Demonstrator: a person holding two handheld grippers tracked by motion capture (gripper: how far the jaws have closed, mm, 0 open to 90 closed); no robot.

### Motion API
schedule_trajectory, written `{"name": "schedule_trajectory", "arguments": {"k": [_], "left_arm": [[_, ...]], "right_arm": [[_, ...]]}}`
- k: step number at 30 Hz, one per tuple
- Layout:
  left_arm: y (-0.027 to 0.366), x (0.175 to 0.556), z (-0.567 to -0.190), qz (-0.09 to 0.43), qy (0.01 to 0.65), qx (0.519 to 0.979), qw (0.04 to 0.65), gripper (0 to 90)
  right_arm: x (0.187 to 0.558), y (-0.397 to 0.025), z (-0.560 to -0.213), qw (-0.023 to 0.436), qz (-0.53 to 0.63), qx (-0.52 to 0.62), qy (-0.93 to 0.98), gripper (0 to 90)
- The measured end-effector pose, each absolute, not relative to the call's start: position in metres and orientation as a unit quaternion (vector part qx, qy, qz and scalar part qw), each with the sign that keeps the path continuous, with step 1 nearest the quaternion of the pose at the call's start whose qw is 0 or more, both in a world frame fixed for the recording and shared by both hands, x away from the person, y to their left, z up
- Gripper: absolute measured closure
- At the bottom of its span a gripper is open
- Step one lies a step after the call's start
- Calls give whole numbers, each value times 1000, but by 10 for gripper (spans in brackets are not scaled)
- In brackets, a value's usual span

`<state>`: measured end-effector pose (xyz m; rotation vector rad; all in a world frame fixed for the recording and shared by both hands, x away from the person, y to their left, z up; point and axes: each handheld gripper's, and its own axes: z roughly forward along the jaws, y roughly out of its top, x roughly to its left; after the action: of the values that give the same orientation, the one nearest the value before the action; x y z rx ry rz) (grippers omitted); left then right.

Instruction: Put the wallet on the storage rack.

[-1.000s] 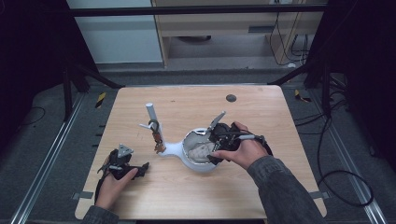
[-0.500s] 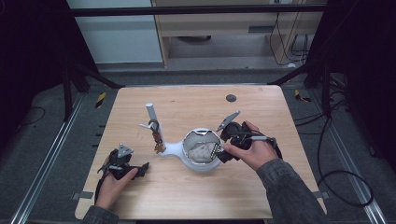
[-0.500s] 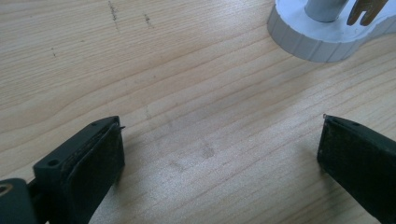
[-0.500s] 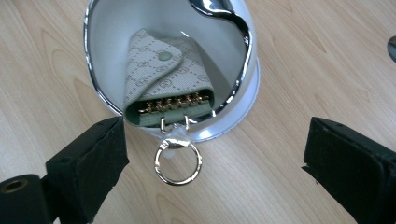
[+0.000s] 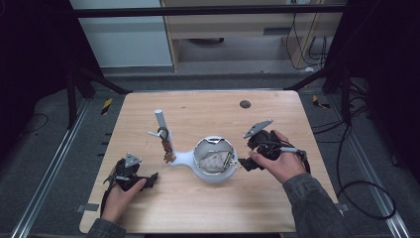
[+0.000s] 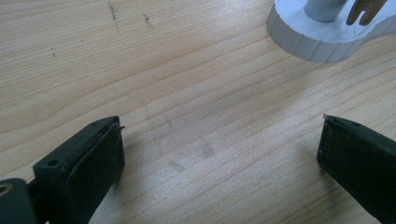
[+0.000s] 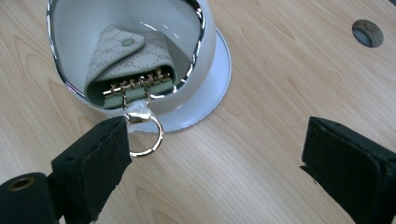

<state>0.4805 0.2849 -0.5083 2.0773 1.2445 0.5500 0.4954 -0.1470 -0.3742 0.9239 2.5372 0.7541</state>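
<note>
A white stand with a chrome-rimmed bowl (image 5: pixel 214 173) sits mid-table. Inside the bowl lies a pale dotted key case (image 7: pixel 126 60) with gold hooks, and its gold ring (image 7: pixel 147 137) hangs over the rim onto the wood. My right gripper (image 7: pixel 217 140) is open just beside the bowl, its left pad close to the ring but holding nothing. In the high view the right gripper (image 5: pixel 246 155) is at the bowl's right. My left gripper (image 5: pixel 148 180) rests open on bare wood at the front left. The left gripper (image 6: pixel 222 135) faces the stand's ribbed base (image 6: pixel 308 39).
The stand's upright white post (image 5: pixel 160 121) has hooks, and a small bunch of keys (image 5: pixel 169 149) hangs from them. A round dark hole (image 5: pixel 244 104) lies in the tabletop at the back right. Bare wood spreads along the front and right.
My right gripper has drawn back to the right, from over the bowl to beside it. The key case stays in the bowl. The left gripper has not moved.
</note>
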Motion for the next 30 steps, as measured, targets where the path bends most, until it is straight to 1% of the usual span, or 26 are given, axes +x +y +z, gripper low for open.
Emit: {"name": "schedule_trajectory", "arguments": {"k": [11, 30], "left_arm": [[285, 480, -508, 209, 475, 791, 323, 0], [284, 480, -509, 209, 476, 790, 324, 0]], "right_arm": [[491, -169, -387, 179, 275, 354, 876, 84], [482, -195, -408, 176, 289, 385, 859, 83]]}}
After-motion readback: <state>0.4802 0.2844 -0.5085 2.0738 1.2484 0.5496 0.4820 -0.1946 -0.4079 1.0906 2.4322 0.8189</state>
